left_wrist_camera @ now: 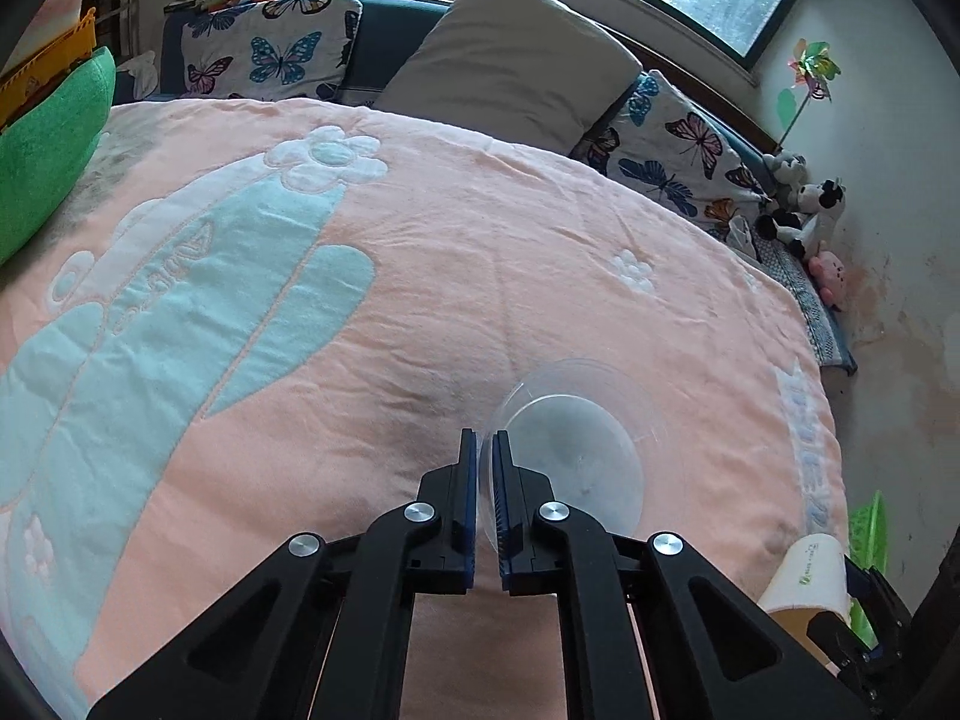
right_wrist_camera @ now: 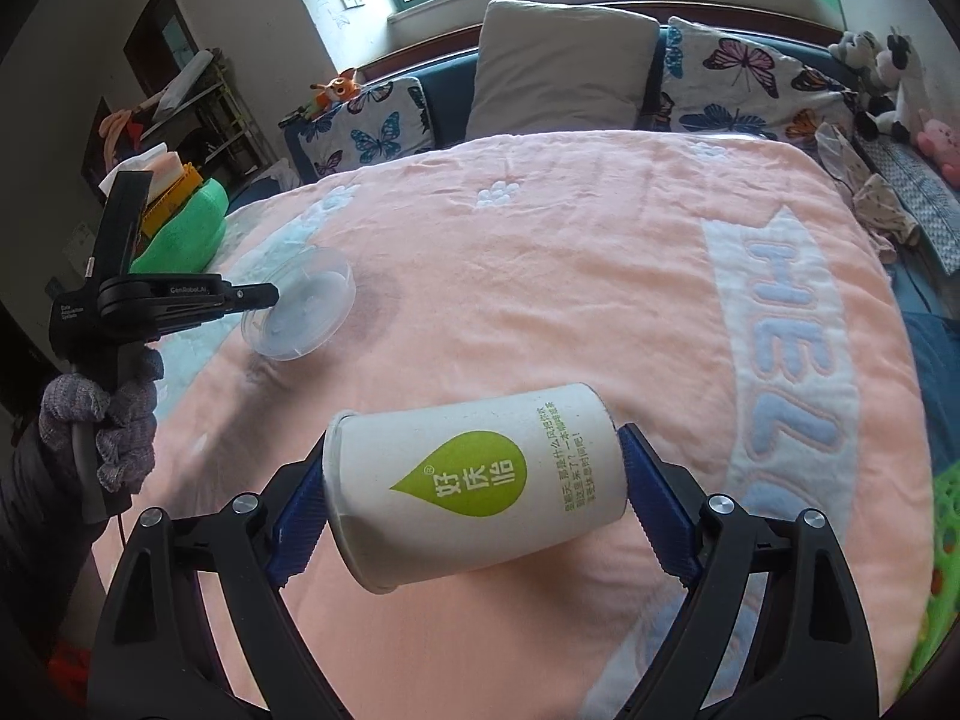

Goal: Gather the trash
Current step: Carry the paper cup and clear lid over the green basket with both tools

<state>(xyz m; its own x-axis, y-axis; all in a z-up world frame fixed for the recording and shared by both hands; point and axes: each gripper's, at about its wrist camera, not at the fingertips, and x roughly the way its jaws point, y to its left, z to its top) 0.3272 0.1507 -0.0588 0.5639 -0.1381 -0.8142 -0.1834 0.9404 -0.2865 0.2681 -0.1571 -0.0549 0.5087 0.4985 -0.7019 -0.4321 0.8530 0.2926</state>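
My left gripper (left_wrist_camera: 486, 441) is shut on the rim of a clear plastic lid (left_wrist_camera: 579, 450) and holds it just above the pink blanket (left_wrist_camera: 480, 252). In the right wrist view the left gripper (right_wrist_camera: 273, 295) and the lid (right_wrist_camera: 303, 309) show at the left. My right gripper (right_wrist_camera: 474, 468) is shut on a white paper cup (right_wrist_camera: 474, 474) with a green drop logo, held sideways by its two ends above the blanket (right_wrist_camera: 540, 276). The cup (left_wrist_camera: 807, 573) also shows at the lower right of the left wrist view.
Butterfly pillows (left_wrist_camera: 270, 51) and a grey pillow (left_wrist_camera: 510, 54) lean on the headboard. Plush toys (left_wrist_camera: 804, 204) sit at the far right corner. A green cushion (left_wrist_camera: 42, 144) lies at the left. A green basket (right_wrist_camera: 942, 516) stands at the right edge.
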